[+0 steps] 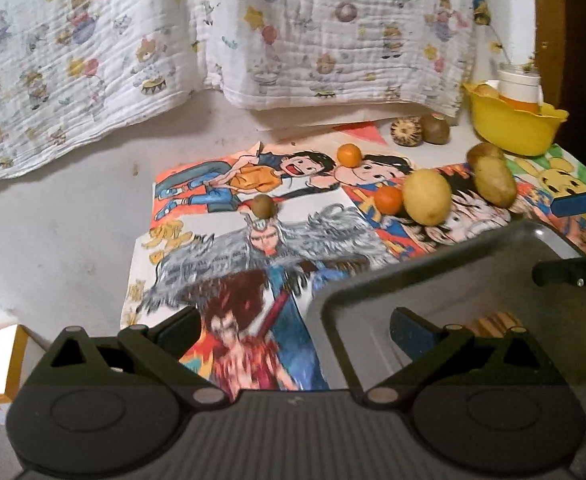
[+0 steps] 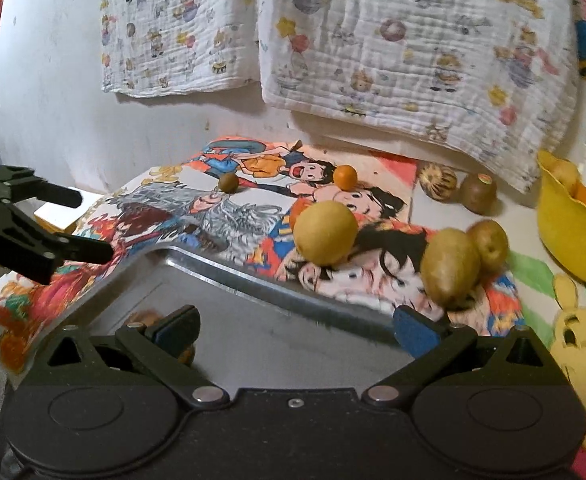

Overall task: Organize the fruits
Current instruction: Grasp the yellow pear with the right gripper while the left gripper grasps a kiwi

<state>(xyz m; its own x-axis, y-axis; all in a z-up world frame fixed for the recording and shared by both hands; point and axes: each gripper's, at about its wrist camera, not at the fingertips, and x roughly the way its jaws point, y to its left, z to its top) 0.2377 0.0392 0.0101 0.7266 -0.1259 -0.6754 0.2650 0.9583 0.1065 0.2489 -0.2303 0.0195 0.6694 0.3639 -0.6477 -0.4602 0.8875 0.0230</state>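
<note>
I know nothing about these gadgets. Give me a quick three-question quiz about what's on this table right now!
1. True or false: the metal tray already holds the fruits.
2. What sits nearest the tray's far rim: A) the big yellow fruit, B) the small orange, C) the yellow bowl?
3. Fill in: both the left gripper and the right gripper are ____.

Key: 1 false, no fruit shows in the visible part; 2 A; 3 open.

A printed muslin cloth (image 2: 393,48) hangs on the white wall (image 2: 53,92). Cartoon posters (image 1: 261,216) cover the pale surface (image 1: 61,232).
</note>
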